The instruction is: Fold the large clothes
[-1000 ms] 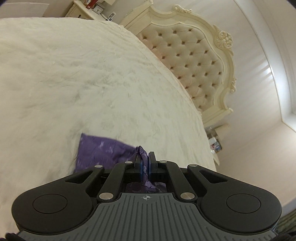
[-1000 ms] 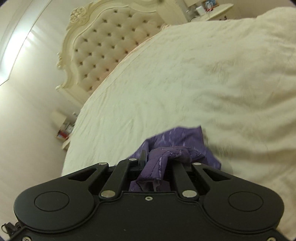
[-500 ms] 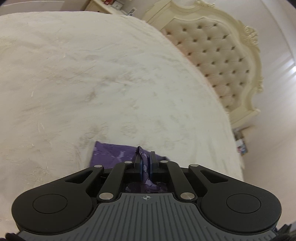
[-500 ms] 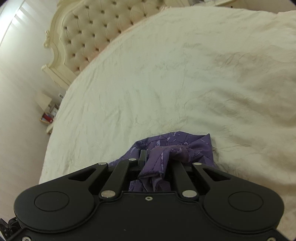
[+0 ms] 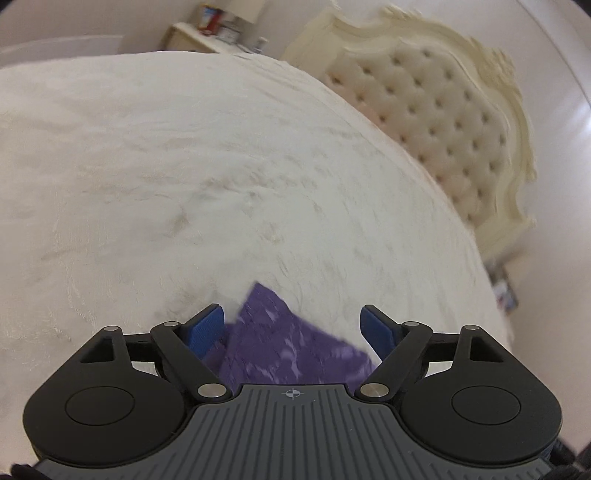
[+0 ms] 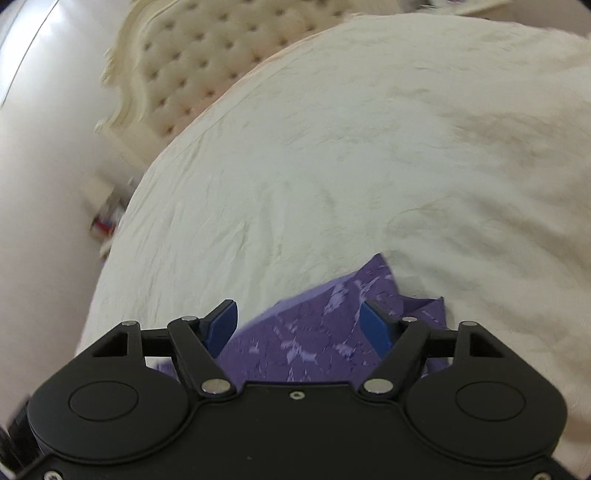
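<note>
Left gripper point(image 5: 293, 325) first: its blue pads point(image 5: 207, 326) are spread wide, nothing clamped between them. Below the gap lies the purple garment point(image 5: 284, 350), a deep violet cloth with pale lilac streaks printed across it, one pointed corner poking forward onto the cream bedspread point(image 5: 184, 177). The fabric sits flat here, its edges a little blurred. It lies near the bed edge closest to the gripper; the tufted cream headboard point(image 5: 443, 122) stands at the far right edge, and a cluttered nightstand point(image 5: 207, 33) shows beyond the bed's far left corner.

Over to the right gripper point(image 6: 299, 325): jaws just as wide apart, gripping nothing. The garment point(image 6: 317, 339) spreads beneath them on the bedspread point(image 6: 332, 147), same violet with lilac flecks, one corner peaking forward, and a second layer peeping out behind the right-hand pad point(image 6: 375, 326). In this view the headboard point(image 6: 207, 59) rises at the upper left, and the bedspread looks creased.
</note>
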Tool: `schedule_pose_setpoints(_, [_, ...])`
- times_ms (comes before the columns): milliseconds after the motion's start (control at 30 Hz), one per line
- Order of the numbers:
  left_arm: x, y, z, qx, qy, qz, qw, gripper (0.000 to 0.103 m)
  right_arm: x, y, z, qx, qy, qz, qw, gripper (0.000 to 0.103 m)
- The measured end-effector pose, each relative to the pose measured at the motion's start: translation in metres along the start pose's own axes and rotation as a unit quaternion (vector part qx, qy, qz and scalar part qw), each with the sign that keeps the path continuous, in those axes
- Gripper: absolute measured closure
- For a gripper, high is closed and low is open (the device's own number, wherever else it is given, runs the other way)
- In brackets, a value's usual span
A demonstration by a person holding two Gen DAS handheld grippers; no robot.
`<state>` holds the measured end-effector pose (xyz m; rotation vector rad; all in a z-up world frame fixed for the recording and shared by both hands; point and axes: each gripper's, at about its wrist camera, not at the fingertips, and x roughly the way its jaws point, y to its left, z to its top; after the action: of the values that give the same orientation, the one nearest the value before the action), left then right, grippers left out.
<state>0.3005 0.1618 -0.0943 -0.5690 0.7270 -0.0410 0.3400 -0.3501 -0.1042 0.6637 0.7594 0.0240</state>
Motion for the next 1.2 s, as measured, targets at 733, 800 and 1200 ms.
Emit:
schedule_pose_setpoints(733, [0.123,-0.071,-0.087,0.305,0.135,0.115,0.9358,0.019,0.105,0.068,-0.075,-0.324,0.126,-0.116,0.930,0.013])
schedule_pose_setpoints(800, [0.127,-0.070,-0.085,0.313,0.128,0.138,0.9308,0.009,0.110,0.055,-0.066,-0.299,0.130,-0.128,0.937,0.008])
schedule_pose_setpoints(1200, [0.082,-0.035,-0.054,0.202,0.139,0.065,0.9673,0.000,0.060,0.024,-0.045,-0.209,0.118,-0.073,0.968,0.000])
